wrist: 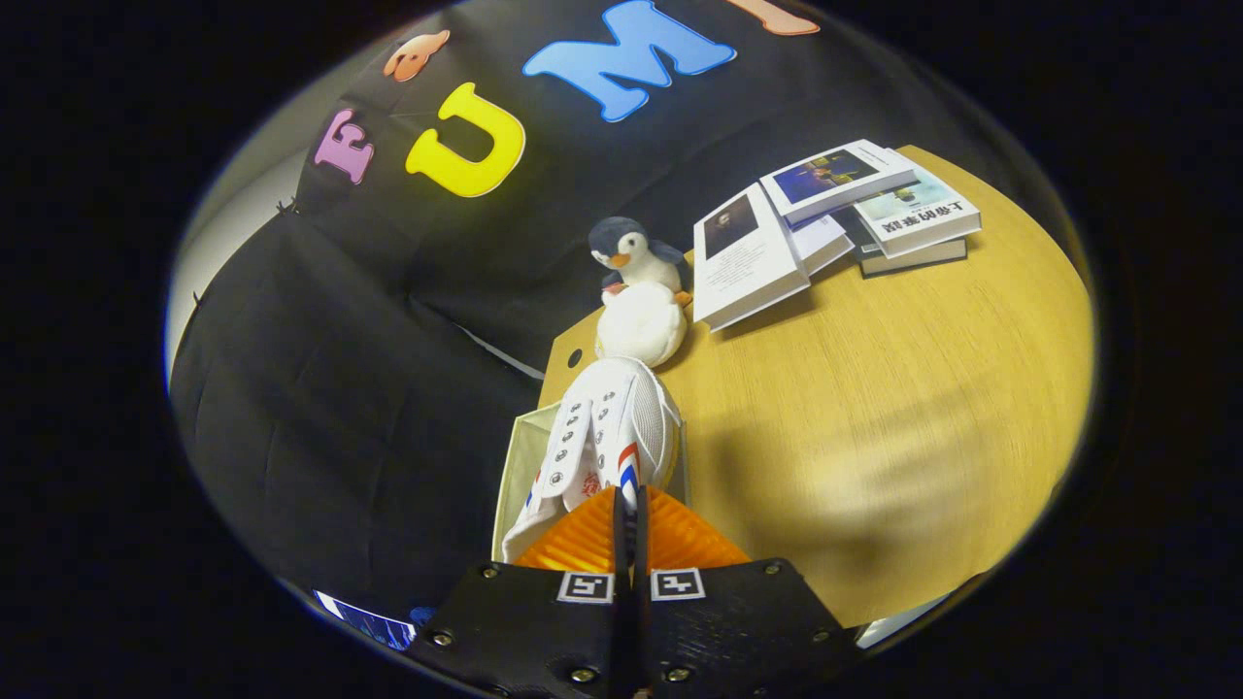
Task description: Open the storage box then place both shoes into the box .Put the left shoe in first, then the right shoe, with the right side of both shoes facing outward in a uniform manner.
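Note:
My gripper (626, 519) is shut on a white shoe (621, 427), pinching a thin edge of it near its red and blue stripes. The shoe hangs from the fingers with its toe pointing away and its lace eyelets turned to the left. Under the shoe stands the storage box (517, 466), pale-walled and open, at the table's left edge. The shoe hides most of the box's inside. I cannot tell whether this is the left or the right shoe.
A plush penguin (636, 291) sits on the wooden table (874, 417) just beyond the shoe's toe. Several books (835, 218) lie fanned out at the far side of the table. The booth's black cloth hangs left of the box.

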Motion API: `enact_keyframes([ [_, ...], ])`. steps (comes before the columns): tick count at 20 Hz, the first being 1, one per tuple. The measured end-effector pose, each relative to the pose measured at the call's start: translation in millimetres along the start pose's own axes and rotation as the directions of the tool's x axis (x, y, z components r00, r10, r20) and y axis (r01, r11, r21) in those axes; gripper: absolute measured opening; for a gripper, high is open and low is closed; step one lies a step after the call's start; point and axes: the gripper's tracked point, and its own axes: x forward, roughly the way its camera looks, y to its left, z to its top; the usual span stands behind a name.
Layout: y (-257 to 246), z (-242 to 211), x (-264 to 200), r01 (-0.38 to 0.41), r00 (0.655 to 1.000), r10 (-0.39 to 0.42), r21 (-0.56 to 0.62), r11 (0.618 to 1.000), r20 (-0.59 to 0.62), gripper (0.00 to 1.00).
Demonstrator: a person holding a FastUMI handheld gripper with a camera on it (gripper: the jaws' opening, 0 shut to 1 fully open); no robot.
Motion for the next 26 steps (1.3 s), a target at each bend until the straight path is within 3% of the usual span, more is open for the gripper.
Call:
enact_keyframes([
  [11, 73, -26, 77, -0.051, 0.997, 0.044, -0.113, 0.992, -0.064, 0.0],
  [14, 78, -37, 98, -0.058, 0.997, 0.046, -0.203, 0.977, -0.067, 0.01],
  [15, 89, -41, 97, -0.093, 0.995, 0.083, -0.225, 0.97, -0.055, 0.07],
  [16, 97, -41, 100, -0.119, 0.993, 0.114, -0.242, 0.963, -0.037, 0.37],
  [18, 92, -27, 92, -0.09, 0.995, 0.096, -0.291, 0.953, 0.005, 0.98],
  [26, 81, 36, 13, 0.018, 0.972, 0.087, -0.436, 0.9, 0.22, 0.97],
])
